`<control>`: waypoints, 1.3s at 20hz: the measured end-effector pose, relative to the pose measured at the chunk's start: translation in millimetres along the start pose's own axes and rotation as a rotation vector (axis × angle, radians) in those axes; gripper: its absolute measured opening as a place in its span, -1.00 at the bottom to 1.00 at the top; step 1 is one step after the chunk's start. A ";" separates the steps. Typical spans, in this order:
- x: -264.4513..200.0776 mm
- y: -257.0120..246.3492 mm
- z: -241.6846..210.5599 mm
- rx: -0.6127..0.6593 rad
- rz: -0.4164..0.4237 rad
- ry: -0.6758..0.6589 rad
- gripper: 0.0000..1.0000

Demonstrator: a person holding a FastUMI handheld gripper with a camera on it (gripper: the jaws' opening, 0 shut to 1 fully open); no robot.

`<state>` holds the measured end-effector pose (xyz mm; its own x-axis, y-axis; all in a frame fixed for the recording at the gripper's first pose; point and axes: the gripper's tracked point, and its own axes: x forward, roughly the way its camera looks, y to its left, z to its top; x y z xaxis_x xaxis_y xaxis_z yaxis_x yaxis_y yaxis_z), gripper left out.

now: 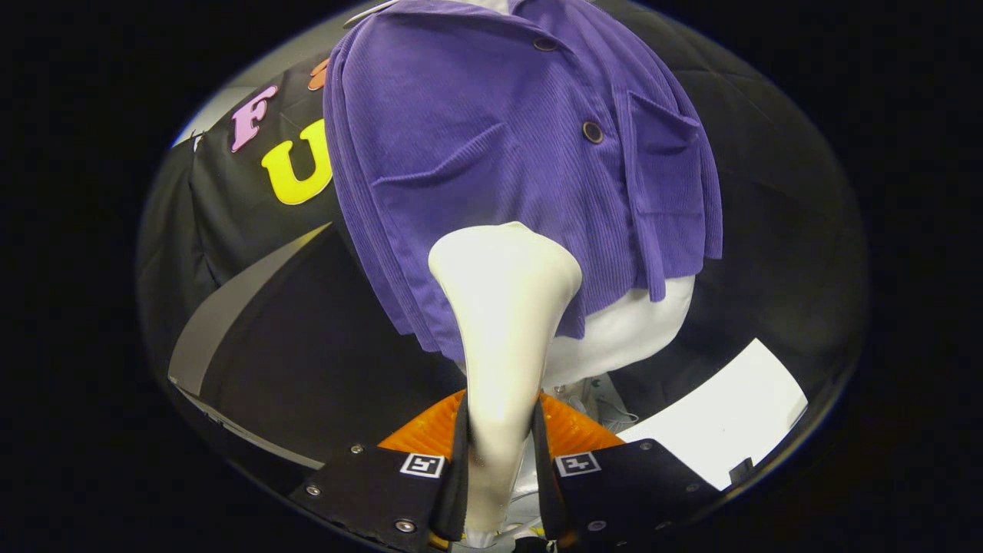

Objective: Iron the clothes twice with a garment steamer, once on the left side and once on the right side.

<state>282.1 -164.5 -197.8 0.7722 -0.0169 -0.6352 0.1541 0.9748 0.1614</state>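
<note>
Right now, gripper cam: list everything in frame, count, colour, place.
garment steamer: 1, cream white, handle clamped between the fingers, head rising against the jacket's lower hem.
jacket: 1, purple corduroy, on the mannequin, beyond the steamer head.
buttons: 2 visible, dark, down the jacket's front placket.
chest pocket: 1, purple, right of the buttons.
mannequin torso: 1, white, showing below the jacket hem.
white sheet: 1, flat, low and right of the mannequin.
gripper: 1, both fingers pressing the steamer handle.
</note>
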 end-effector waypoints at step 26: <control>-179.4 13.4 118.9 -0.027 0.134 -0.386 -0.25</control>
<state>218.9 -174.9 8.1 0.9597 0.0338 -0.2791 0.0238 0.9794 0.2006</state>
